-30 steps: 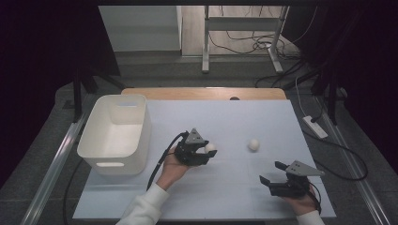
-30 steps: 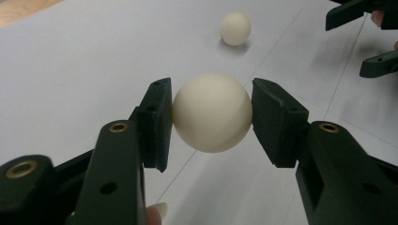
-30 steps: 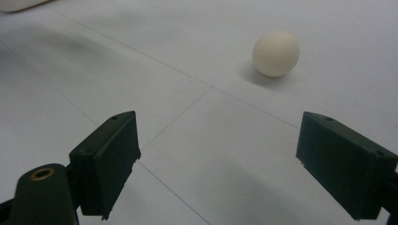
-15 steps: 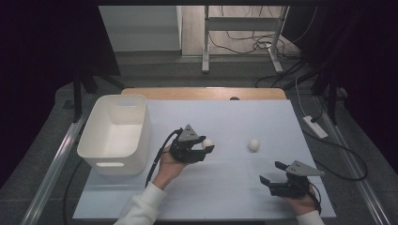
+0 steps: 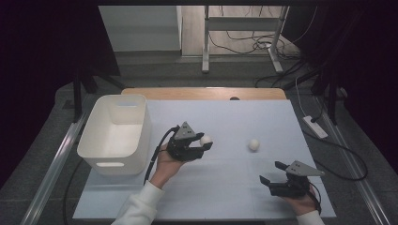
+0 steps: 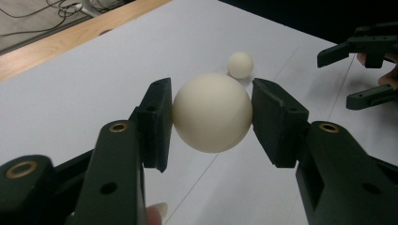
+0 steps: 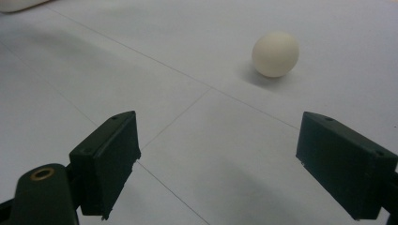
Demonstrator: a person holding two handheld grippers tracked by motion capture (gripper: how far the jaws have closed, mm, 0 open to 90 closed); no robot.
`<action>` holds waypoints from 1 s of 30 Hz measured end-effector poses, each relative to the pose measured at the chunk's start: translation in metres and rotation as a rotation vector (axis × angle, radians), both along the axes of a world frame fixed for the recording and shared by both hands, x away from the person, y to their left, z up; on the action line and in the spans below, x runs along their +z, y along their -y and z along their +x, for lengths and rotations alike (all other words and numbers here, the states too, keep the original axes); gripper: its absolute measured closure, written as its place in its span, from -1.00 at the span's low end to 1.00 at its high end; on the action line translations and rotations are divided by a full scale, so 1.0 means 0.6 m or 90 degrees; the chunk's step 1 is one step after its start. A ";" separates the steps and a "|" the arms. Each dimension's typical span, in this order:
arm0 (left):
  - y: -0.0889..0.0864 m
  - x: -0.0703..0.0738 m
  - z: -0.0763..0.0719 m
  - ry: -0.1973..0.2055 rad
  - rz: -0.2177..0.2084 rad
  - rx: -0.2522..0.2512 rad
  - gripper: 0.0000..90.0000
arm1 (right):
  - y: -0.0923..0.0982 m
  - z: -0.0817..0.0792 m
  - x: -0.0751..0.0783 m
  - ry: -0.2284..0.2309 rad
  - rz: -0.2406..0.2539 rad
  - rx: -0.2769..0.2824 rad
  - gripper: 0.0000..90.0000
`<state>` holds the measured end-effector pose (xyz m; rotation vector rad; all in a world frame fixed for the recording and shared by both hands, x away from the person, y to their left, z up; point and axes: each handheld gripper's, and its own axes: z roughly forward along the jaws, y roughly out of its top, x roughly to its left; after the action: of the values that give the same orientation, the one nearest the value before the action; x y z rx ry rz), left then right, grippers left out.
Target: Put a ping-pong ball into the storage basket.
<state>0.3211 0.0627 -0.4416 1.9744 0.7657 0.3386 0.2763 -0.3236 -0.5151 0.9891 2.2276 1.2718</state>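
A cream ball (image 5: 205, 139) (image 6: 212, 112) is pinched between the pads of my left gripper (image 5: 204, 142) (image 6: 211, 105), held just above the white table mat, to the right of the white bin (image 5: 141, 129). A second, similar ball (image 5: 254, 144) (image 6: 240, 64) (image 7: 275, 53) lies free on the mat further right. My right gripper (image 5: 270, 172) (image 7: 218, 140) (image 6: 335, 79) rests near the table's front right, open, jaws wide and nothing between them, pointing toward the loose ball.
The white mat (image 5: 225, 187) covers a wooden table whose far edge (image 5: 202, 93) shows bare. The bin stands at the left with nothing visible inside it. A power strip (image 5: 315, 126) and cables lie on the floor to the right.
My left gripper has drifted slightly left and up with the ball still in its jaws. The right gripper and the loose ball have stayed put.
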 end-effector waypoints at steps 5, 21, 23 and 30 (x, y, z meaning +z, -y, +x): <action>-0.003 0.007 -0.001 0.006 -0.004 0.003 0.12 | 0.000 0.000 0.000 0.000 0.000 0.000 -0.69; -0.013 0.024 -0.002 0.022 -0.011 0.015 0.12 | 0.000 0.000 0.000 0.002 0.001 -0.001 -0.69; -0.013 0.027 -0.002 0.029 -0.001 0.017 0.12 | 0.000 0.001 0.000 0.003 0.002 -0.001 -0.69; -0.014 0.034 -0.001 0.035 0.000 0.019 0.12 | 0.000 0.000 0.000 0.002 0.002 -0.003 -0.69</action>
<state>0.3204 0.0709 -0.4212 1.9466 0.7600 0.4092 0.2765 -0.3238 -0.5151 0.9917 2.2204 1.2750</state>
